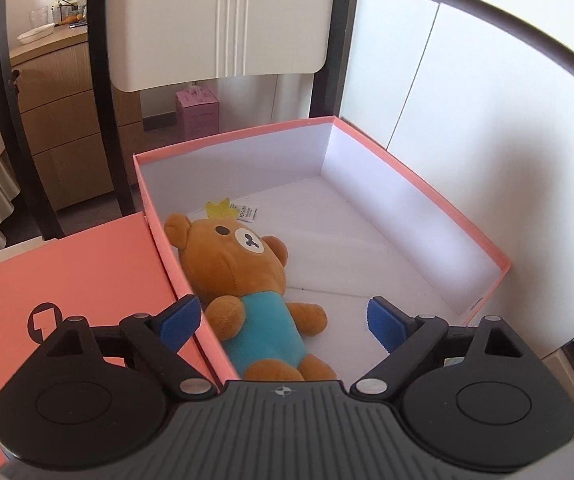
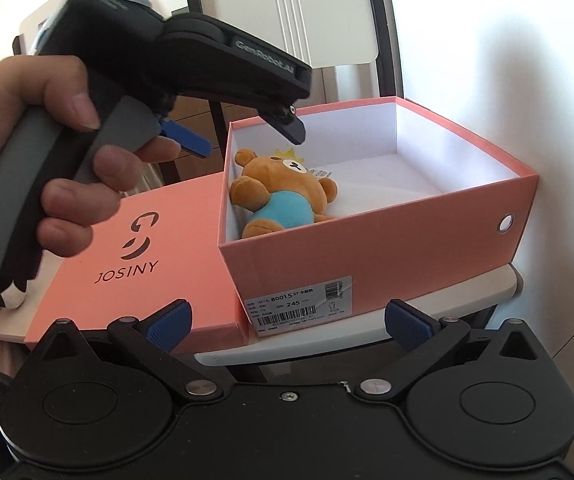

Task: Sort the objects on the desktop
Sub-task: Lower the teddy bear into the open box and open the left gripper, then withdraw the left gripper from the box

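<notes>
A brown teddy bear point(image 1: 243, 280) in a blue shirt, with a yellow crown, lies on its back inside an open pink shoe box point(image 1: 427, 184), against the box's left wall. My left gripper point(image 1: 283, 318) is open and empty, held above the box over the bear's body. The right wrist view shows the bear point(image 2: 283, 194) in the box point(image 2: 387, 248) with the left gripper held above it. My right gripper point(image 2: 287, 322) is open and empty, in front of the box's near end, apart from it.
The pink box lid point(image 2: 147, 252), marked JOSINY, lies flat to the left of the box. Both rest on a small white table point(image 2: 427, 304). A chair back point(image 1: 223, 20) with black posts stands behind. A white wall is at the right.
</notes>
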`<act>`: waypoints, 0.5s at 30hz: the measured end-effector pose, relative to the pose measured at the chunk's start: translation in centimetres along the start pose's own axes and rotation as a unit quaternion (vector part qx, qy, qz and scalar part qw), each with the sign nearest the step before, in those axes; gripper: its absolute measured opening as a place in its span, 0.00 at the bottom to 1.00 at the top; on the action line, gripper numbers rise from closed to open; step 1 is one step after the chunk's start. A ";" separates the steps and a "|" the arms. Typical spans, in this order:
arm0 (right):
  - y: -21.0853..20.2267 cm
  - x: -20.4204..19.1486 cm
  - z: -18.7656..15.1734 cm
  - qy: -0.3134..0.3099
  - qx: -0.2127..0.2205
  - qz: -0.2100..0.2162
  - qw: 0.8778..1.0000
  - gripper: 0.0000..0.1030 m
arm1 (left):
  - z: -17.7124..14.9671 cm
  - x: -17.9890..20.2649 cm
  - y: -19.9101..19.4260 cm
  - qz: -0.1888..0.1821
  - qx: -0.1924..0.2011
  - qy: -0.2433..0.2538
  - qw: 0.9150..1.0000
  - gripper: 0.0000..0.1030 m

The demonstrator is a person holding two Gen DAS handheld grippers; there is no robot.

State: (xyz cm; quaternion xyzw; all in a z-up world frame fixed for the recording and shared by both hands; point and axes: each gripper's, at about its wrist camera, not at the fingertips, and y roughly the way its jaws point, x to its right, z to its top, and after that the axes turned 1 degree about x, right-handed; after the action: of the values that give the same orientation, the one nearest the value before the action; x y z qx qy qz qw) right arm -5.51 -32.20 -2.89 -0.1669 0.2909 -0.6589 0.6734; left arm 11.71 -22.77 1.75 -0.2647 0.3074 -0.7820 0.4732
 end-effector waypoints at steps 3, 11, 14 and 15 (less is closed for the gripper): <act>0.1 -0.6 0.1 -0.010 0.001 -0.003 1.000 1.00 | -0.4 -2.1 -1.9 0.012 0.011 -0.008 1.000 0.90; 0.0 -2.8 0.6 -0.032 0.012 -0.007 0.999 1.00 | -2.5 -8.0 -6.1 0.049 0.036 -0.029 0.998 0.90; 0.2 -3.7 0.8 -0.041 0.015 -0.004 0.999 1.00 | -3.6 -10.2 -7.1 0.066 0.041 -0.043 0.996 0.90; 0.3 -4.0 0.9 -0.044 0.016 -0.003 0.999 1.00 | -4.0 -10.9 -7.4 0.071 0.045 -0.048 0.995 0.90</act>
State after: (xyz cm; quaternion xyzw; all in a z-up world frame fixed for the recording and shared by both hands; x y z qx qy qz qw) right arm -4.57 -28.35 -1.66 -0.1859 0.2504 -0.6575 0.6859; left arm 9.10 -9.33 3.19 -0.2577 0.2665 -0.7460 0.5532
